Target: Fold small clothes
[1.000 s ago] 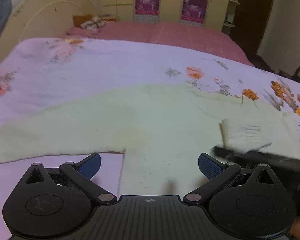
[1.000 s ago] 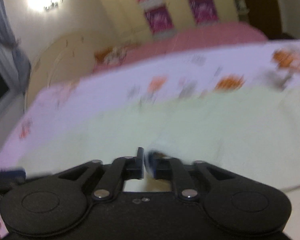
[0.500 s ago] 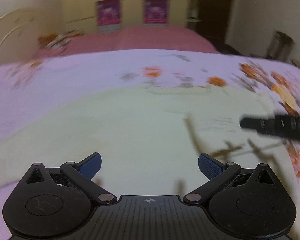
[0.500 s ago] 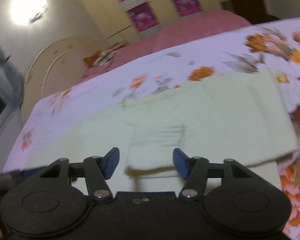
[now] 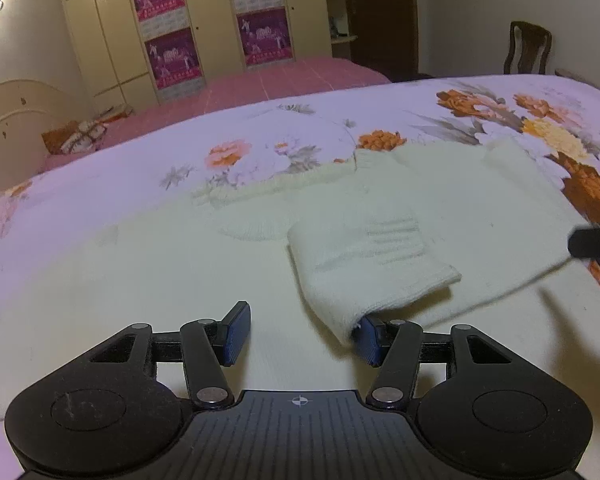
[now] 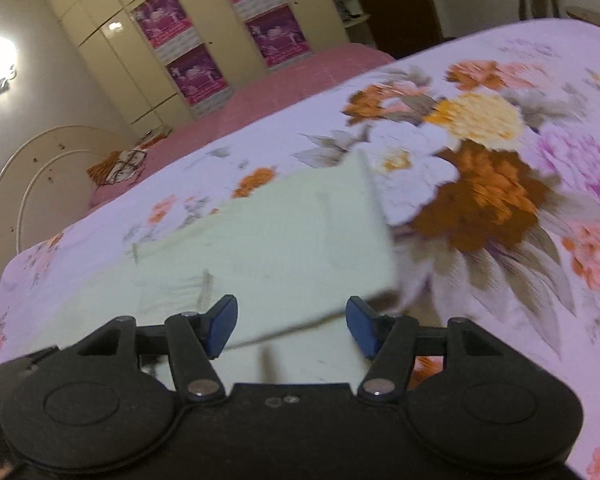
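A cream knitted sweater lies flat on the floral bedsheet. One sleeve is folded across its body, with the ribbed cuff lying just ahead of my left gripper. That gripper is open and empty, low over the sweater; the cuff's edge overlaps its right pad. My right gripper is open and empty above the sweater's folded right side, near its edge. Part of the right gripper's body shows at the right edge of the left wrist view.
The pink bed extends behind the sheet toward a cream headboard and a wardrobe with purple posters. A patterned pillow lies at the head. A wooden chair stands at the far right.
The right gripper opened and let go of the sleeve, which now lies folded across the sweater. It then moved right toward the sweater's side. The left gripper swung right, staying open.
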Demonstrator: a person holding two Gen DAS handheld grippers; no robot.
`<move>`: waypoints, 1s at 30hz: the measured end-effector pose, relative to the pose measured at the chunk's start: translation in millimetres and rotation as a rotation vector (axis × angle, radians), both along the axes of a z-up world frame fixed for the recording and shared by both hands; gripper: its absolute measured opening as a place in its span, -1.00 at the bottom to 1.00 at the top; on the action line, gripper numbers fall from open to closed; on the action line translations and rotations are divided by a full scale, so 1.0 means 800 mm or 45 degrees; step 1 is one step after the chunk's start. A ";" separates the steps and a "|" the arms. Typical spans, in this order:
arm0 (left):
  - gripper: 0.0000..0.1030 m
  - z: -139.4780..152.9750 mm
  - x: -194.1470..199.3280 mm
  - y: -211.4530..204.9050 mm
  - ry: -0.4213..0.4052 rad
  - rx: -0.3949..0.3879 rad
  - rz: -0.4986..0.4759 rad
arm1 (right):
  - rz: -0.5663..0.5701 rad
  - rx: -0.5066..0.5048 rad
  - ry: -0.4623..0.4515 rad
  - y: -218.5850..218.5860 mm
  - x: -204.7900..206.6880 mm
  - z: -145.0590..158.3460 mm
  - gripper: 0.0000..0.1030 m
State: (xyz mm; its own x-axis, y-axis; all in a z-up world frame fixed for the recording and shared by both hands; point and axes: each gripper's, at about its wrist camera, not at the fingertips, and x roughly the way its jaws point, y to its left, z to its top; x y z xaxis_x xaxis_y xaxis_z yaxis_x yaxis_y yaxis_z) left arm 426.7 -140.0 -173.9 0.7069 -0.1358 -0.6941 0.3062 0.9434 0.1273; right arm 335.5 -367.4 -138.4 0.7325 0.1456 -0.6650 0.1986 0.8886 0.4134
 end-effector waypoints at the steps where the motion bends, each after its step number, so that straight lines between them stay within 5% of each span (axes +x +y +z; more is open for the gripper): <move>1: 0.07 0.000 0.002 0.001 -0.015 -0.013 0.011 | -0.004 -0.005 0.009 -0.001 0.000 -0.003 0.16; 3: -0.84 0.004 0.009 0.011 -0.041 -0.090 0.049 | -0.026 -0.023 0.017 -0.002 0.001 -0.003 0.16; 4: -0.89 0.007 0.014 0.021 -0.024 -0.139 0.093 | -0.042 -0.043 0.014 -0.002 0.001 -0.003 0.16; 11: -0.89 0.022 0.018 0.114 -0.030 -0.390 0.361 | -0.080 -0.137 0.032 -0.011 0.011 -0.008 0.19; 24: -0.89 -0.006 0.029 0.166 -0.004 -0.318 0.462 | -0.041 -0.038 0.030 0.002 0.044 -0.021 0.19; 28: -0.86 -0.019 0.032 0.162 0.040 -0.236 0.444 | -0.053 -0.111 0.083 -0.001 0.054 -0.029 -0.50; 30: -0.23 -0.012 0.025 0.167 0.041 -0.200 0.462 | -0.061 -0.116 0.089 -0.008 0.048 -0.031 -0.63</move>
